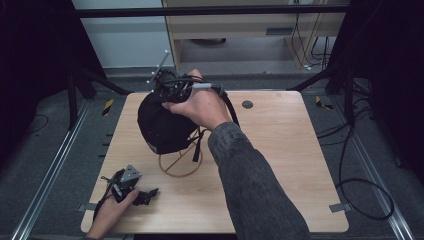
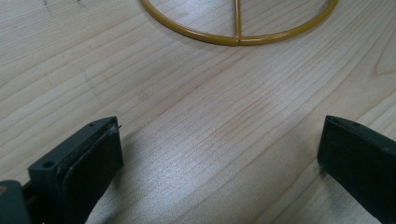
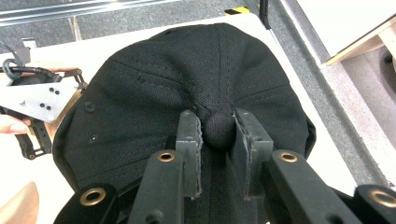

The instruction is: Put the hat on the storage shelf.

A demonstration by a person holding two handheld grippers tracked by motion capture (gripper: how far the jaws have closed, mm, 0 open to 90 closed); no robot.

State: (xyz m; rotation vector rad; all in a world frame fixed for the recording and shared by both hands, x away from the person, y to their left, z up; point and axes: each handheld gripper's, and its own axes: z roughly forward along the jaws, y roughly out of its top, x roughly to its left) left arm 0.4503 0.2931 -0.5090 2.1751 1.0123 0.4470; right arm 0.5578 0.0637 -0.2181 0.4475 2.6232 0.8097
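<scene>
- Desk point(image 1: 280, 165) of pale wood carries everything; the wire stand sits near its middle-left, and the left tongs rest near the front left corner.
- Cap point(image 1: 162, 122), black, sits draped over the gold wire stand point(image 1: 181, 162), crown facing up and toward the far left, well above the stand's ring base.
- Right tongs point(image 3: 218, 140) come at the cap from above, along the crown's seam line; their jaws are pinched shut on the cap's top button point(image 3: 218, 129), so a lift would likely have to go straight up off the stand.
- Left tongs point(image 1: 142, 192) lie low on the desk, jaws spread wide and holding nothing, pointing at the ring base but well short of it.
</scene>
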